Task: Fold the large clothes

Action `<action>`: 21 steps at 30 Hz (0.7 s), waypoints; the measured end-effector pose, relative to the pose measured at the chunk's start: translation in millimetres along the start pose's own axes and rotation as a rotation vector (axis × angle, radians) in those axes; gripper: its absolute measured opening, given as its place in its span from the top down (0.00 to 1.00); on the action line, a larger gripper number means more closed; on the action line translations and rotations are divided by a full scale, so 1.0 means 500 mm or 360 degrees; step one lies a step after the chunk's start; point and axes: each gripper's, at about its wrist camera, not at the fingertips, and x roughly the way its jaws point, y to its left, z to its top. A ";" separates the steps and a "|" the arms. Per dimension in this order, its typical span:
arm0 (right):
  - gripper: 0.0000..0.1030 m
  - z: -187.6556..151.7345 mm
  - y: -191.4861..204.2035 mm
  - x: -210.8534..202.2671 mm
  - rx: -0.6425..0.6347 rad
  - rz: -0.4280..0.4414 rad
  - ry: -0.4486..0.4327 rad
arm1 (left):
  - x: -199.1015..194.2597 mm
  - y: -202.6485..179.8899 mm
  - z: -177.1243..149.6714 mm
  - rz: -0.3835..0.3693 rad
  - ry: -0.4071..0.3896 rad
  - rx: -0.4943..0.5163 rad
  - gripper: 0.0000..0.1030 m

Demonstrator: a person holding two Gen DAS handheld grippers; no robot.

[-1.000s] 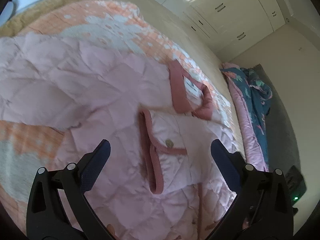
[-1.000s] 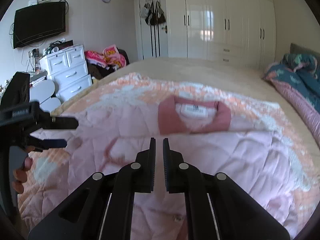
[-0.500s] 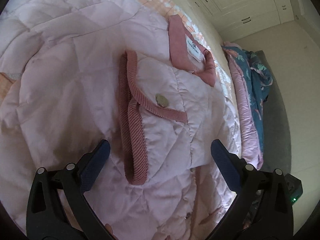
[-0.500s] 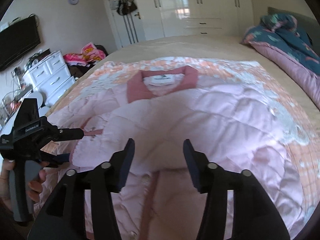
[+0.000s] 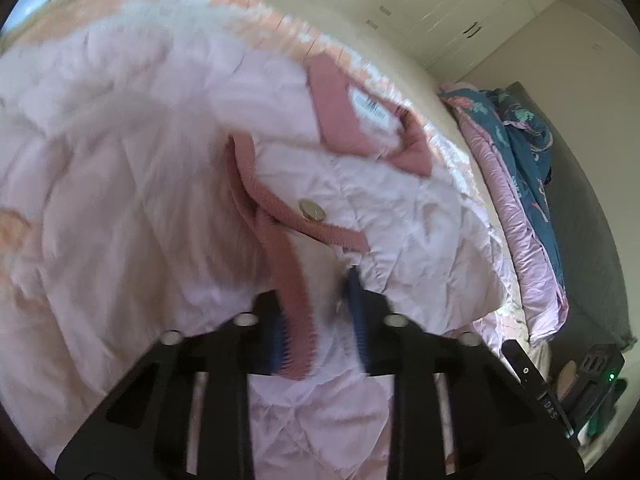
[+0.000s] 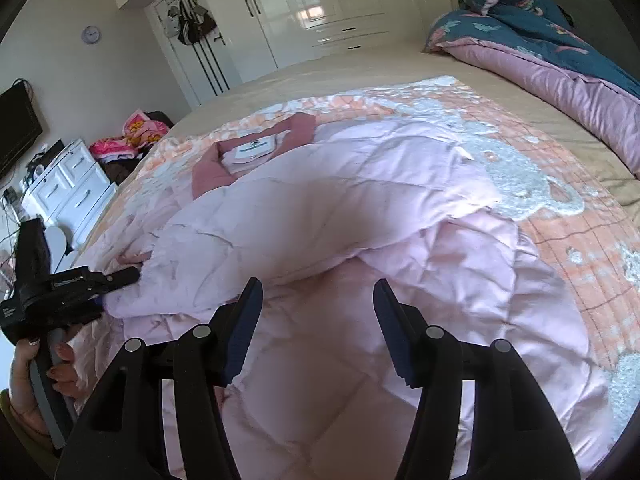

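Pink quilted jacket (image 6: 344, 208) with a dusty-rose ribbed collar (image 6: 212, 172) lay spread across the peach-and-white bedspread (image 6: 568, 240), collar toward the far edge of the bed where the white wardrobes (image 6: 320, 4) stood. Left gripper (image 5: 318, 320) was clamped on the rose-trimmed cuff of the sleeve (image 5: 292, 280), folded onto the jacket's body by a brass snap (image 5: 313, 210). Right gripper (image 6: 318, 320) hovered over the jacket's lower half, its fingers apart with nothing between them. A teal-and-pink duvet (image 6: 560, 48) was heaped along the bed's right edge.
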 end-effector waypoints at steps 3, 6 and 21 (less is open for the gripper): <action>0.45 0.000 -0.005 -0.006 0.0018 -0.0004 0.0001 | -0.035 -0.001 0.020 -0.0053 -0.0123 -0.0008 0.93; 0.45 0.003 -0.012 -0.015 0.0029 0.0014 -0.0009 | -0.085 -0.004 0.048 -0.0128 -0.0242 -0.0028 0.94; 0.40 0.093 0.003 0.016 -0.0067 0.0006 0.0001 | -0.068 0.036 0.051 0.0045 -0.0205 0.0030 0.94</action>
